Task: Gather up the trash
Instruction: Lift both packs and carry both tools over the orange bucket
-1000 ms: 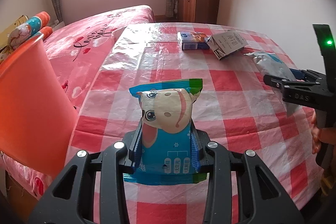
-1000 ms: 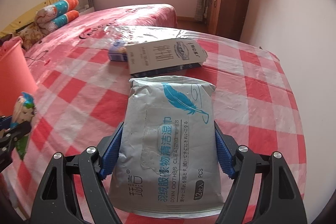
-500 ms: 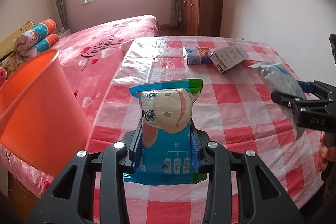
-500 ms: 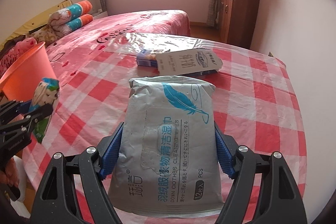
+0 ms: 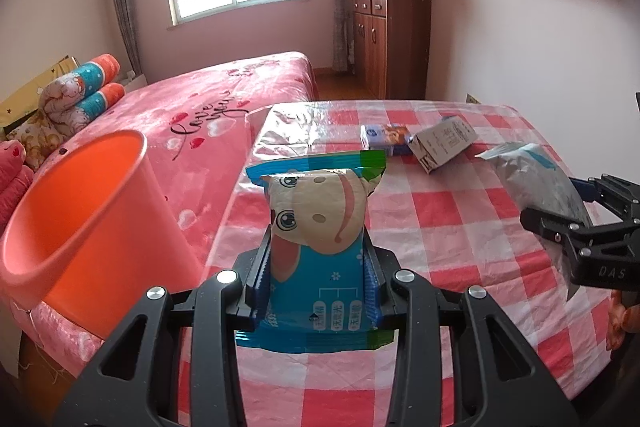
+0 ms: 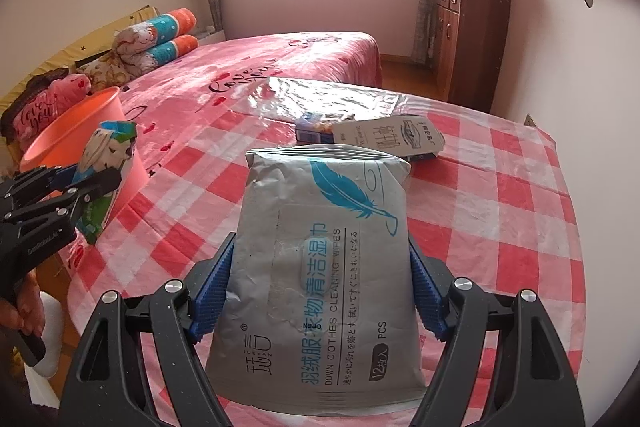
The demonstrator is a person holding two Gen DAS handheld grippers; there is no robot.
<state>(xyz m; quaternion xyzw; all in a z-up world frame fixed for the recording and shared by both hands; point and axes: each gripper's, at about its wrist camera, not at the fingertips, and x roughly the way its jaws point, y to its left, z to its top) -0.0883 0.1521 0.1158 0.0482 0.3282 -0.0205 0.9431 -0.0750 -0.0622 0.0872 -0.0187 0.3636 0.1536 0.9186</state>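
Note:
My left gripper is shut on a blue snack packet with a cartoon face, held upright above the checked table. An orange bin stands to its left, beside the table edge, mouth open. My right gripper is shut on a grey wet-wipes pack with a blue feather, lifted off the table. In the right wrist view the left gripper and its snack packet hang in front of the orange bin. In the left wrist view the right gripper holds the wipes pack at the right.
A small blue box and a flat cardboard package lie at the table's far side; they appear too as the blue box and cardboard package. A pink bed lies behind, a wooden cabinet at the far wall.
Both grippers have risen with their packs still held. The orange bin's open mouth has come into view on the left, and the left gripper now shows in front of it.

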